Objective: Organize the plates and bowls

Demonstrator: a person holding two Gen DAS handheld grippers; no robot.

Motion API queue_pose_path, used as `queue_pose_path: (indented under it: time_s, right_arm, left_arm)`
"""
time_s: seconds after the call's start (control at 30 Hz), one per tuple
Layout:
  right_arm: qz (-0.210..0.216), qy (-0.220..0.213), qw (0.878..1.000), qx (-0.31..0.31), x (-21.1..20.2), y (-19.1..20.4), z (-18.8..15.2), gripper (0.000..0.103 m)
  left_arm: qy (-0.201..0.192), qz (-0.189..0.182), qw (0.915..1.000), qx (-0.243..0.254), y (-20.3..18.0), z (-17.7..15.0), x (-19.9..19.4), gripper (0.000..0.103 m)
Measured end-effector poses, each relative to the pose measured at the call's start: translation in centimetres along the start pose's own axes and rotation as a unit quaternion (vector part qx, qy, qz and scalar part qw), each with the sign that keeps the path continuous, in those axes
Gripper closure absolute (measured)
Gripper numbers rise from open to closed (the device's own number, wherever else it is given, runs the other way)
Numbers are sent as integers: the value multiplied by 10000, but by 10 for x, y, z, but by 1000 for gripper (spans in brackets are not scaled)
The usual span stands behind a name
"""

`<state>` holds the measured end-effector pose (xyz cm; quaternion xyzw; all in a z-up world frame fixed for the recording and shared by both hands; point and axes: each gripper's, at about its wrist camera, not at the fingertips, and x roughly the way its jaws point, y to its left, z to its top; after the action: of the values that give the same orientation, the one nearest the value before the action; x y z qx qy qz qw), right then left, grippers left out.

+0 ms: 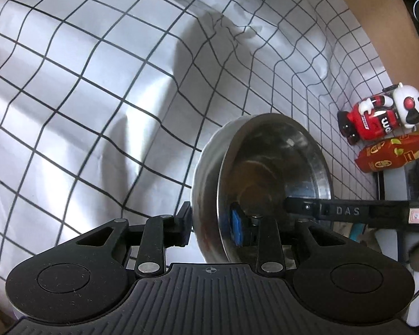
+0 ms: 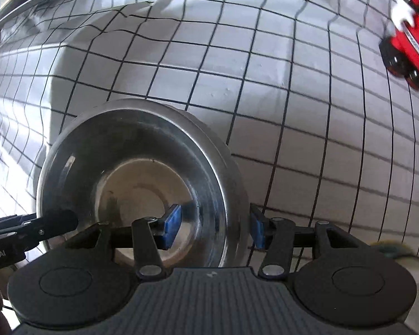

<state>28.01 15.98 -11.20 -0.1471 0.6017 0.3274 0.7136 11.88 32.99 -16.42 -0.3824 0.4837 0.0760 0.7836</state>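
A steel bowl [image 1: 268, 173] is held between both grippers above the checked tablecloth [image 1: 97, 97]. My left gripper [image 1: 212, 223] is shut on its rim, one finger outside and the blue pad [image 1: 236, 227] inside. In the right wrist view the same bowl [image 2: 142, 178] sits between my right gripper's [image 2: 216, 226] fingers, one blue pad [image 2: 173, 224] inside and the other [image 2: 257, 230] outside the wall; the jaws straddle the rim with a gap on the inner side. The right gripper's finger shows in the left wrist view [image 1: 346, 212].
A red and white robot toy [image 1: 382, 114] and an orange packet [image 1: 388, 153] lie at the right on the cloth. The toy shows blurred in the right wrist view [image 2: 407, 33]. A dark box [image 1: 405, 178] stands beside the packet.
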Motion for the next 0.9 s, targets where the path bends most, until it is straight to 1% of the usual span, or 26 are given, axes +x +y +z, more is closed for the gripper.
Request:
queue_pose_path:
  time_s: [0.17,0.3,0.37,0.43,0.47,0.5,0.57,0.6,0.63,0.67,0.7,0.73,0.77,0.8,0.9]
  right_arm:
    - [250,75,9994,248,0,3,-11,50]
    - [188,-92,9990,390,-1,6,-16,50]
    - [97,-384,9984,408,-11,9,-20,50]
    - [-88,-894,9955,313,-35,14,-27,50]
    - [-163,-1135,9930,278,-46,17,-32,50]
    - [-242,-1494,9883,213,-63,20,-39,50]
    - [-358,-2112,9768,56,-95,22,-52,50]
    - [-427,-2363,9707,-23,-110,21,-58,50]
    - [-537,-2672,9621,-122,-127,20,-64,47]
    - [-672,-2947,9531,-181,-142,18,-68,44]
    - [-807,-3238,9425,-203,-157,15,-73,36]
    - [-916,-3594,9285,-180,-173,8,-80,28]
    - [-957,-3799,9200,-128,-186,-1,-86,25]
    - [-969,-3889,9162,-63,-198,-12,-89,24]
    - [-885,-3627,9277,34,-216,-51,-89,24]
  left_arm:
    - [0,35,10000,88,7,8,-3,68]
    - [92,-65,9997,215,10,15,-7,69]
    - [-96,-4,9989,449,5,17,-20,69]
    - [-419,49,9963,750,-3,17,-42,69]
    - [-625,15,9935,953,-10,18,-55,69]
    - [-824,-82,9901,1135,-16,18,-67,69]
    - [-1243,-485,9789,1551,-33,17,-90,69]
    - [-1402,-772,9713,1761,-44,16,-100,70]
    - [-1511,-1123,9633,1916,-56,15,-109,72]
    - [-1597,-1448,9567,1955,-65,14,-115,81]
    - [-1682,-1765,9507,1916,-74,12,-119,85]
    - [-1705,-1917,9476,1902,-83,12,-121,85]
    - [-1679,-2010,9452,1948,-95,10,-120,85]
    - [-1590,-2074,9440,2014,-108,9,-116,85]
    - [-1013,-2145,9513,1968,-143,3,-96,89]
